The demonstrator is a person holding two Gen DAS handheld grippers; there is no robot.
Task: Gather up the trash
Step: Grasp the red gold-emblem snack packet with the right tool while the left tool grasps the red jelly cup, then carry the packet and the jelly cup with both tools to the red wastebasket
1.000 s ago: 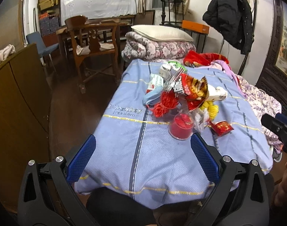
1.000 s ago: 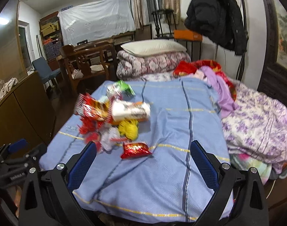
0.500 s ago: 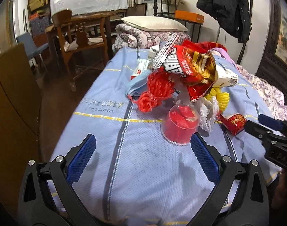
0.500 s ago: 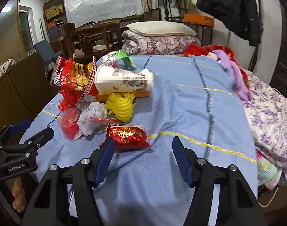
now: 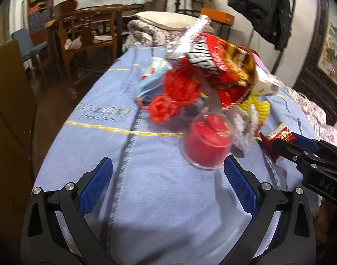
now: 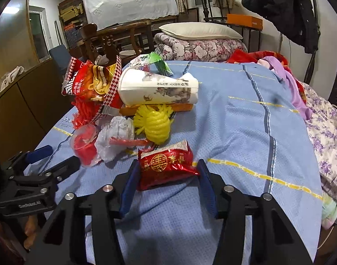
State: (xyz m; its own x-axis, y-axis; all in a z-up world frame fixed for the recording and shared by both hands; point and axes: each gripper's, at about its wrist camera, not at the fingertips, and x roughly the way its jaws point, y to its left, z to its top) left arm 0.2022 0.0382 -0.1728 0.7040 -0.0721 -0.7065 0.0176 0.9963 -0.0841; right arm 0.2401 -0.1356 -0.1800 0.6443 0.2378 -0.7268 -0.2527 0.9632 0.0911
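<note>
A trash pile lies on the blue bed cover [image 6: 245, 132]: a noodle bag [image 6: 91, 81], a white paper cup [image 6: 159, 88], yellow mesh [image 6: 155, 125], a crumpled white plastic bag [image 6: 115, 134] and a clear cup of red scraps [image 5: 205, 145]. In front of the pile lies a red foil packet [image 6: 164, 165]. My right gripper [image 6: 167, 165] straddles it. Its jaws are closing, and both pads touch the packet's ends. My left gripper [image 5: 168, 163] stands open just short of the red-filled cup, nothing between its fingers. In the left wrist view the right gripper [image 5: 287, 140] shows at the packet [image 5: 281, 133].
Folded floral quilts and a pillow [image 6: 199, 44] sit at the bed's far end. Loose clothes [image 6: 290, 81] lie along the right side. A wooden chair [image 5: 84, 28] and a brown cabinet [image 5: 9, 110] stand left of the bed. A black coat [image 6: 285, 6] hangs on the wall.
Both grippers came down and closer to the pile. The right gripper's jaws narrowed from wide open until they reached both ends of the red foil packet. The left jaws stayed open.
</note>
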